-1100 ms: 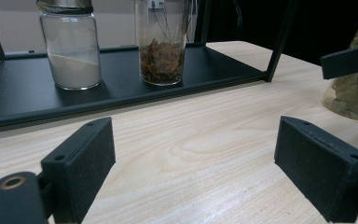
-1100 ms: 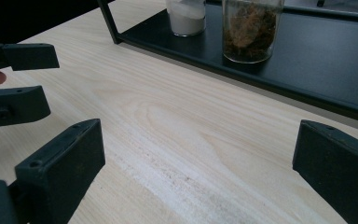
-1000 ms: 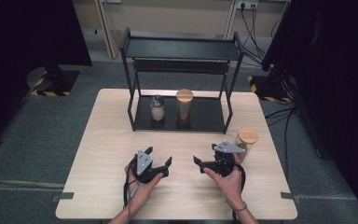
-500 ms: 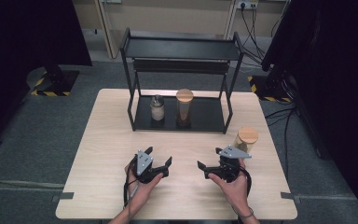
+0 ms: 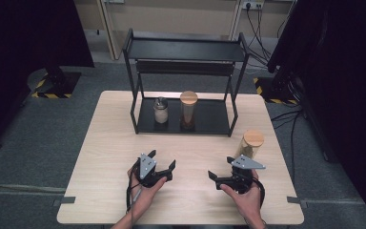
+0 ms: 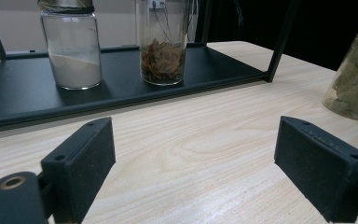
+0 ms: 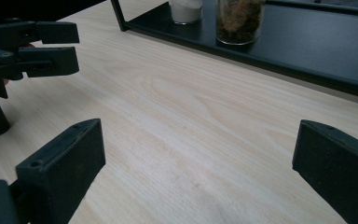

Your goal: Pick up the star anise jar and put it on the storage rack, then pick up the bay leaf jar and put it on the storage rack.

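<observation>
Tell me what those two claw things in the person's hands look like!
Both are black. The left gripper and the right gripper each have two flat, blocky jaws with small screw holes, a grey three-cornered plate on top and a black cable trailing back. No sleeves can be seen on the forearms.

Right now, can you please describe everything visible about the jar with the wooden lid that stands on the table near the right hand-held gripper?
The jar is tall, of clear glass, closed by a round, light wooden lid. It holds pale greenish-tan dried pieces. It stands upright on the bare light wood table, outside the black rack, off its front right corner. The right hand-held gripper, jaws open, is just in front of it; whether they touch cannot be told.
</observation>
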Demonstrator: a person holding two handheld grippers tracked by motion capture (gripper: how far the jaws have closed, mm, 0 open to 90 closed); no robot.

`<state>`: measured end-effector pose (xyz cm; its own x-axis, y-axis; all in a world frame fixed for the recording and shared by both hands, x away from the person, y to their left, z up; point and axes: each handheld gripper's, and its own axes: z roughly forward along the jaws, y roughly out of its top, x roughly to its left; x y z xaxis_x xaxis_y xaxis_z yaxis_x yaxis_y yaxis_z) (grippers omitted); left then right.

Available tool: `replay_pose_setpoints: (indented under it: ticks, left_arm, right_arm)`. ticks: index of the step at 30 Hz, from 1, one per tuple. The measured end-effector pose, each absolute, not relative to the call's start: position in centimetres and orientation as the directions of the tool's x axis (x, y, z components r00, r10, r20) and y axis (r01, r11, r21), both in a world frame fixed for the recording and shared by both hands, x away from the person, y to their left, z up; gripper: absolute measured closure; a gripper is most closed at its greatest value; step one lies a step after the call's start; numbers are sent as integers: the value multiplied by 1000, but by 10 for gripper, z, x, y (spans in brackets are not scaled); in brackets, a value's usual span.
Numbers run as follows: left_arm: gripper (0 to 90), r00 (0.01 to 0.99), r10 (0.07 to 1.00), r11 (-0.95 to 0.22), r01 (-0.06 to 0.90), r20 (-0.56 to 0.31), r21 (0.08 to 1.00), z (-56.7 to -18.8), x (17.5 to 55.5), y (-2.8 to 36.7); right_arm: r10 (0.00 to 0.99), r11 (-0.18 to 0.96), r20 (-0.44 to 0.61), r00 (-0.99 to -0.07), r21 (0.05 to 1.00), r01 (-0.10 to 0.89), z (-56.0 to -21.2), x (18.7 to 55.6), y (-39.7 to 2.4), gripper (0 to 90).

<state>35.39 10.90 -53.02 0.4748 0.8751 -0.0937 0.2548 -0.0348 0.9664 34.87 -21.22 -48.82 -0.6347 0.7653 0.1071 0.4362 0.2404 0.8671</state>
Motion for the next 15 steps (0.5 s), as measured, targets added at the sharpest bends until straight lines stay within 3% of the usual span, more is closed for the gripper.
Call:
replay_pose_setpoints:
  ticks: [15]
  left_arm:
    - [118,472,877,-33,252,-93,967,-530,353,109]
  right_arm:
    - [830,190,107,-547,868,458,-483,326,-258,42]
